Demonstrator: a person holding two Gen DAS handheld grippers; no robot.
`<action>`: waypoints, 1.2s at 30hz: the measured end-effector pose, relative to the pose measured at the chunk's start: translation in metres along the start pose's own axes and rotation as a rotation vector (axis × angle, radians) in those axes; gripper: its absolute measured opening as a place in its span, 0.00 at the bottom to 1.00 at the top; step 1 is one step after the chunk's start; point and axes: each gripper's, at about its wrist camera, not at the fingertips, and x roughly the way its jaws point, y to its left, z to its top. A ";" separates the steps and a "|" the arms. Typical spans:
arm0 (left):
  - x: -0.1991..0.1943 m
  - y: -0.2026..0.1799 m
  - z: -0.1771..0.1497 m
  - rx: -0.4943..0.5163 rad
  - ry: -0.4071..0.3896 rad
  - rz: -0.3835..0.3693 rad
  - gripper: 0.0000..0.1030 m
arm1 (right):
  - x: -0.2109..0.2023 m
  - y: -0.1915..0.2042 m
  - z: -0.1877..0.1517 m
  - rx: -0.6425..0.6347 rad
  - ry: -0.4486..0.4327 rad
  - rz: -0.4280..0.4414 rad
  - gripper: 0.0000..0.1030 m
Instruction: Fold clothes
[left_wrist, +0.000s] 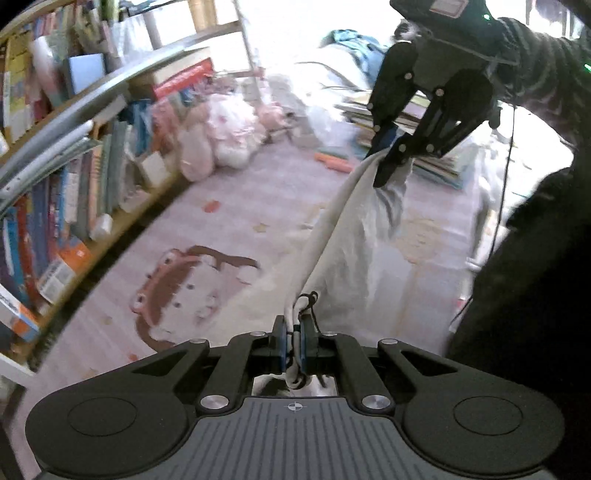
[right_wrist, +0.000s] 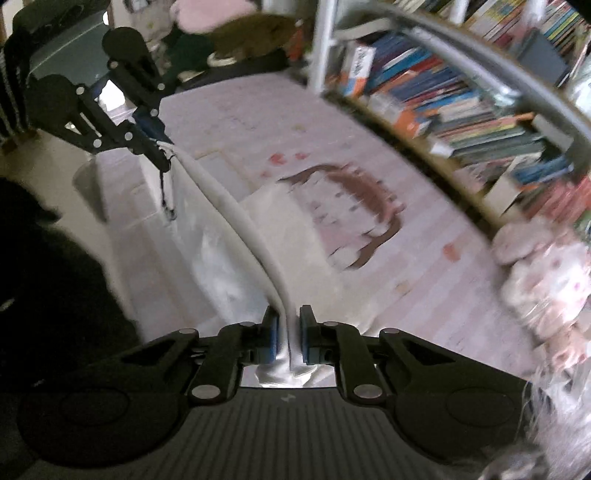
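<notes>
Left tool (left_wrist: 291, 341): jaws narrow, blue pads pinched on the edge of the pale garment (left_wrist: 354, 236); a dark drawstring (left_wrist: 308, 301) loops just above the pads.
Right tool (right_wrist: 287, 339): jaws narrow, clamped on the same garment's thick rolled edge, which runs up and away between the pads.
Garment: off-white cloth, stretched as a taut band from one tool to the other, the rest hanging down below it toward the rug (left_wrist: 177, 258). In the right wrist view the band (right_wrist: 236, 206) leads to the left tool (right_wrist: 159, 147) at upper left, with the drawstring dangling beside it.
Rug: pale pink with stripes, a brown and orange cartoon figure (right_wrist: 354, 206) printed on it; it lies on the floor under the garment.
Bookshelf (left_wrist: 62, 166): packed with books, behind a grey curved rail (right_wrist: 498, 77).
Writing: book spines and one box carry print, too blurred to read.
Plush toys (left_wrist: 221, 133): pink and white, heaped on the floor near the shelf.
Book pile (left_wrist: 424, 147): stacked on the floor behind the right tool.
Person: a striped sleeve (left_wrist: 535, 62) behind the right tool (left_wrist: 386, 162).
</notes>
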 end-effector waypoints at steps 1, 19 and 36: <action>0.007 0.008 0.003 -0.009 0.005 0.007 0.06 | 0.007 -0.008 0.003 0.008 0.001 -0.001 0.11; 0.149 0.103 -0.035 -0.256 0.235 0.178 0.69 | 0.164 -0.109 -0.011 0.267 0.127 -0.009 0.32; 0.089 0.074 -0.142 -1.025 -0.284 0.106 0.50 | 0.099 -0.077 -0.096 1.067 -0.170 -0.068 0.26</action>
